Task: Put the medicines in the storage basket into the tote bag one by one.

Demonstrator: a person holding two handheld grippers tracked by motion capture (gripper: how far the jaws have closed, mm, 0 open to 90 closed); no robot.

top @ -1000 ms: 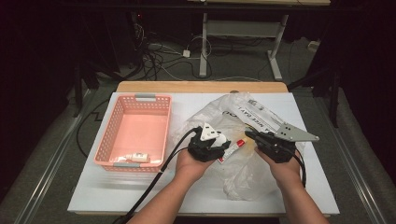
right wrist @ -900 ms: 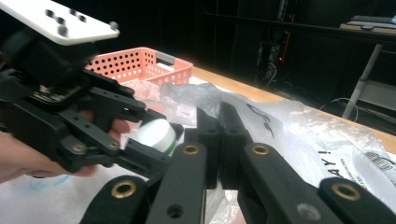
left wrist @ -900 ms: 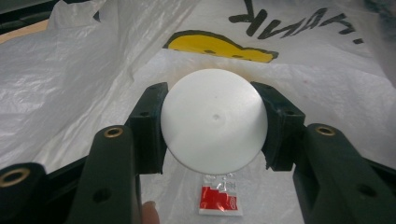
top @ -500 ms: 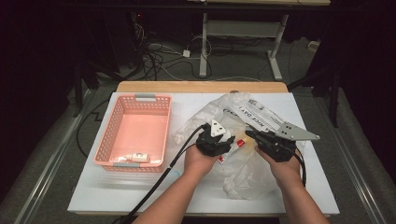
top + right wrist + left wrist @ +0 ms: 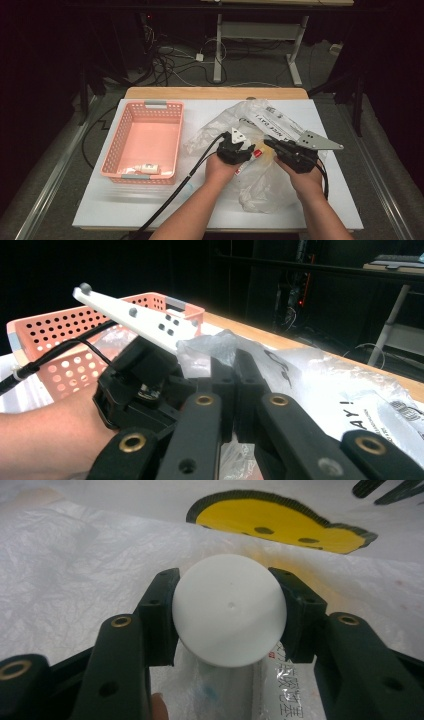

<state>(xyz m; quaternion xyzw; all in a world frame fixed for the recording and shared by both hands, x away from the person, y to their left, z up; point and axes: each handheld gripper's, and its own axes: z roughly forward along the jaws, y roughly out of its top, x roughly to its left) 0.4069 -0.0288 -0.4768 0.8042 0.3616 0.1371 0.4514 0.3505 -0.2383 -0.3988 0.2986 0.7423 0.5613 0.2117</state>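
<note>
Bottle cap [image 5: 229, 610], white and round, sits clamped between the 2 black fingers [image 5: 159, 615] of the left gripper [image 5: 235, 148]; below it the bottle's body runs down toward the camera, with printed text on its label. The bottle hangs over a crumpled clear plastic bag [image 5: 260, 180] that lies on the white worktop [image 5: 200, 210], right of centre. A yellow print [image 5: 285, 522] shows on the bag beyond the cap. Just to the right, the right gripper [image 5: 272, 145] has its fingers [image 5: 250, 385] pressed together on a fold of the same bag, pinching the film. A pink basket [image 5: 145, 142] stands well to the left, with 1 small bottle [image 5: 149, 168] lying inside near its front wall.
</note>
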